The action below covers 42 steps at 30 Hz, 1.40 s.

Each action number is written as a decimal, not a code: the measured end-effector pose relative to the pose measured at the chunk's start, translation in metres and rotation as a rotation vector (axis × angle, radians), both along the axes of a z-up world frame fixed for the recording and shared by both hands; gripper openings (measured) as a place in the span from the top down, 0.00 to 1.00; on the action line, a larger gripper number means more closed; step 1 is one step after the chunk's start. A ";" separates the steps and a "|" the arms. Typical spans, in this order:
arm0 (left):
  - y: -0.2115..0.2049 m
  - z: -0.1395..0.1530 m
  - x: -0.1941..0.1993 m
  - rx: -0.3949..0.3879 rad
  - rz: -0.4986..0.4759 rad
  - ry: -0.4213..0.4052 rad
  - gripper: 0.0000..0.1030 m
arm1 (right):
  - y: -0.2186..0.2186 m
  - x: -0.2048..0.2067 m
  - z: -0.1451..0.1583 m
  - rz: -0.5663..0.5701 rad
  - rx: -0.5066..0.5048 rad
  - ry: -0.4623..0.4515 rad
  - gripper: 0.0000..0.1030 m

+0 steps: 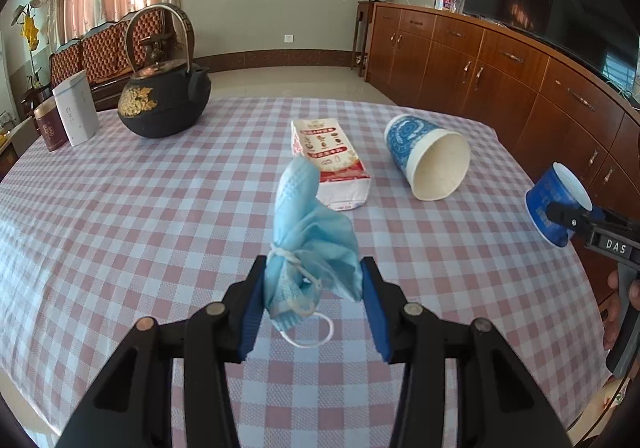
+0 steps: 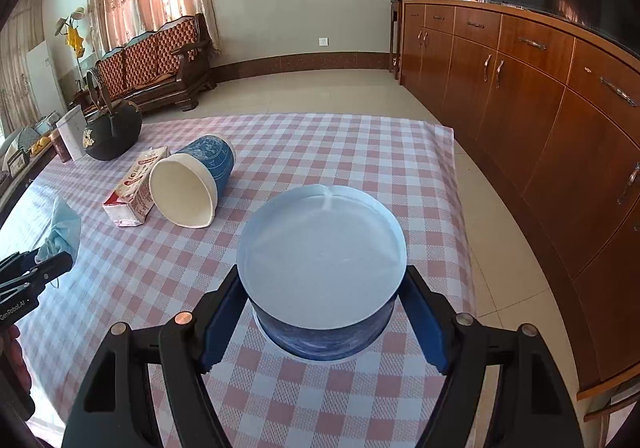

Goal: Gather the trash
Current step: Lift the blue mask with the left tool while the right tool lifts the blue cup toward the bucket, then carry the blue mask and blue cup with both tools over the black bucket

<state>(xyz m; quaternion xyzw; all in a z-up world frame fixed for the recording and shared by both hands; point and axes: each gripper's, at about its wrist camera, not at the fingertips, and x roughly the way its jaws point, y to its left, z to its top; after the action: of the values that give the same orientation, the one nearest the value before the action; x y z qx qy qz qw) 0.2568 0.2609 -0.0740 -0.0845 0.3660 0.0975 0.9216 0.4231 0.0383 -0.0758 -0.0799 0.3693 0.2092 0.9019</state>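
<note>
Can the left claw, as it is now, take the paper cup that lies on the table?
Probably not: the left claw is shut on the face mask. The path to the lying cup looks free.

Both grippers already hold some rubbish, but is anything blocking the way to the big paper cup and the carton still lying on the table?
Nothing visible does. The tipped paper cup and the carton lie in the open on the checked tablecloth, side by side. The left gripper holds a face mask; the right gripper holds a blue cup.
</note>
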 end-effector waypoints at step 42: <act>-0.239 0.066 -0.090 0.006 -0.431 -0.144 0.55 | -0.256 -0.228 0.086 -0.296 0.079 -0.152 0.24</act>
<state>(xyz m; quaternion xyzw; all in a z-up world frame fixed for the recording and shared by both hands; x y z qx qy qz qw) 0.1664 0.0214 -0.0077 -0.0082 0.3085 -0.1069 0.9452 0.1954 -0.2173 0.0101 -0.0048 0.2992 0.0817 0.9507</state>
